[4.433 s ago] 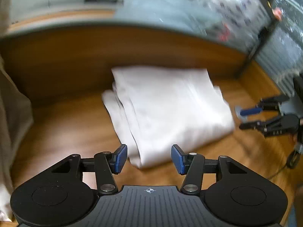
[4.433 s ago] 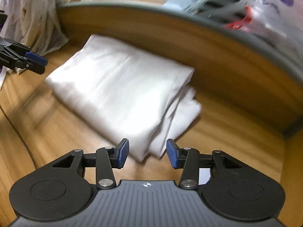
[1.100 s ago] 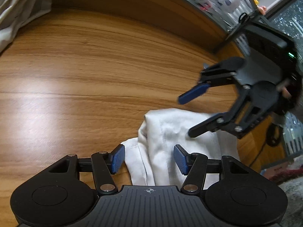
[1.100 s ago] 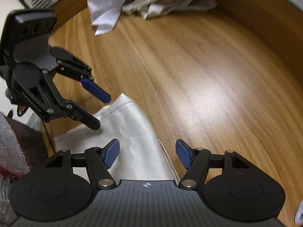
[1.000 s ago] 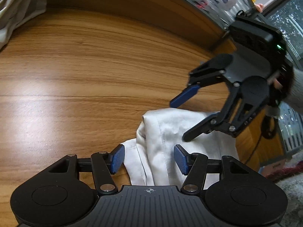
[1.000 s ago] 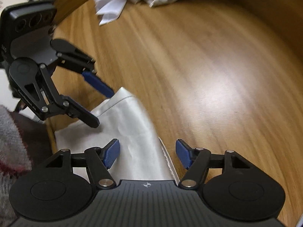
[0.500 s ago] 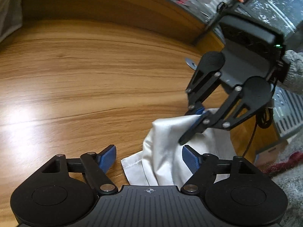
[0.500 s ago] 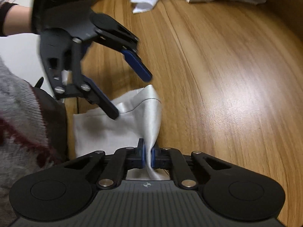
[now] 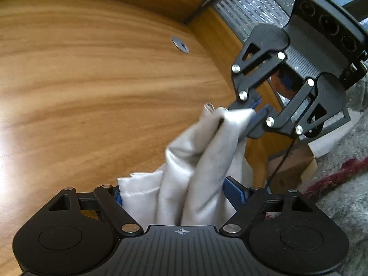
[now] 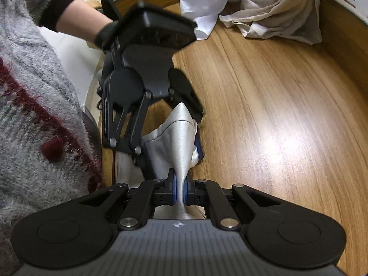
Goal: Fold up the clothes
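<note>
The right gripper [image 10: 180,189] is clamped on a raised fold of the white garment [image 9: 207,161], lifting it off the wooden counter [image 9: 92,80]. The left gripper [image 9: 177,192] stands wide apart just below, its blue pads [image 9: 233,189] flanking the hanging cloth without pressing. More crumpled clothes [image 10: 264,7] lie far beyond.

A glossy wood-grain table [image 9: 92,73] catches a bright glare, with slatted blinds [image 9: 248,11] behind its corner.

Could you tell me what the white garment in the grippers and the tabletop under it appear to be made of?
White garment: thin woven fabric with a slight sheen, judging by its soft folds; the fibre is unclear. Tabletop: wood or wood-look laminate, with streaked grain and a glossy glare patch.
</note>
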A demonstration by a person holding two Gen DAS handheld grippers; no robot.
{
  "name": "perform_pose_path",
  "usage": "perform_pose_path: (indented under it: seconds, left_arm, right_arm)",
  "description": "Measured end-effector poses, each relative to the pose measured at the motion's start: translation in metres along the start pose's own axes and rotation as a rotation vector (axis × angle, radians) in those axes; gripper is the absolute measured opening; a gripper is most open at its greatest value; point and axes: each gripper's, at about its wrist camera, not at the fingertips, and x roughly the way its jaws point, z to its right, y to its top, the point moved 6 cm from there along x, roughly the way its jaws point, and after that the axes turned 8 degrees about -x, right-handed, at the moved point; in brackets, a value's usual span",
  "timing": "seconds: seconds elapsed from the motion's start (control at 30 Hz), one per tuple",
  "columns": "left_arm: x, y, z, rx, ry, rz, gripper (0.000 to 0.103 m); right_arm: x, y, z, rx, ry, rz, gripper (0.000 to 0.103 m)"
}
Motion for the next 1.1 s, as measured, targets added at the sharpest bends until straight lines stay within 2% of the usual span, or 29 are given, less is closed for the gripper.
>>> perform_pose_path:
  seconds: [0.07, 0.1, 0.13, 0.2, 0.23, 0.33, 0.37, 0.4, 0.47, 0.6, 0.67, 0.73, 0.83, 0.93, 1.1]
  left_arm:
    - [0.003, -0.002, 0.002, -0.029, -0.013, 0.001, 0.067]
    - [0.003, -0.003, 0.003, -0.044, -0.011, 0.015, 0.053]
    - [0.003, -0.004, 0.004, -0.061, -0.006, 0.030, 0.035]
    - [0.003, -0.007, 0.007, -0.093, 0.009, 0.061, 0.020]
    - [0.002, -0.008, 0.009, -0.101, 0.018, 0.074, 0.018]
    - [0.003, -0.010, 0.012, -0.091, 0.067, 0.090, 0.016]
    - [0.005, -0.010, 0.013, -0.088, 0.084, 0.095, 0.015]
    - [0.006, -0.009, 0.013, -0.091, 0.100, 0.098, 0.015]
    - [0.006, -0.008, 0.010, -0.096, 0.131, 0.100, 0.015]
    - [0.001, -0.006, 0.001, -0.108, 0.177, 0.090, 0.015]
    - [-0.005, -0.004, -0.007, -0.112, 0.196, 0.081, 0.015]
    - [-0.010, -0.004, -0.012, -0.120, 0.214, 0.075, 0.015]
    - [-0.015, -0.004, -0.018, -0.130, 0.242, 0.066, 0.015]
    - [-0.018, -0.008, -0.023, -0.147, 0.242, 0.062, 0.015]
    - [-0.017, -0.008, -0.020, -0.128, 0.262, 0.045, 0.016]
  right_arm:
    - [-0.002, -0.001, 0.000, 0.007, -0.012, 0.009, 0.006]
    - [-0.002, -0.002, 0.001, 0.010, -0.020, 0.013, 0.006]
    - [-0.001, -0.003, 0.002, 0.016, -0.028, 0.016, 0.006]
    - [-0.001, -0.005, 0.002, 0.025, -0.048, 0.018, 0.007]
    - [0.002, -0.005, 0.003, 0.033, -0.058, 0.017, 0.007]
    - [0.003, -0.007, 0.008, 0.096, -0.102, 0.025, 0.019]
    - [0.002, -0.008, 0.010, 0.128, -0.120, 0.033, 0.031]
    - [-0.002, -0.010, 0.012, 0.168, -0.148, 0.050, 0.038]
    - [-0.011, -0.016, 0.013, 0.250, -0.181, 0.084, 0.069]
    - [-0.023, -0.044, 0.012, 0.459, -0.274, 0.150, 0.076]
    - [-0.028, -0.069, 0.007, 0.594, -0.325, 0.177, 0.078]
    - [-0.030, -0.096, 0.000, 0.733, -0.370, 0.211, 0.085]
    - [-0.029, -0.137, -0.013, 0.902, -0.431, 0.247, 0.085]
    - [-0.029, -0.172, -0.024, 0.999, -0.449, 0.278, 0.085]
    - [-0.018, -0.198, -0.028, 1.043, -0.429, 0.303, 0.085]
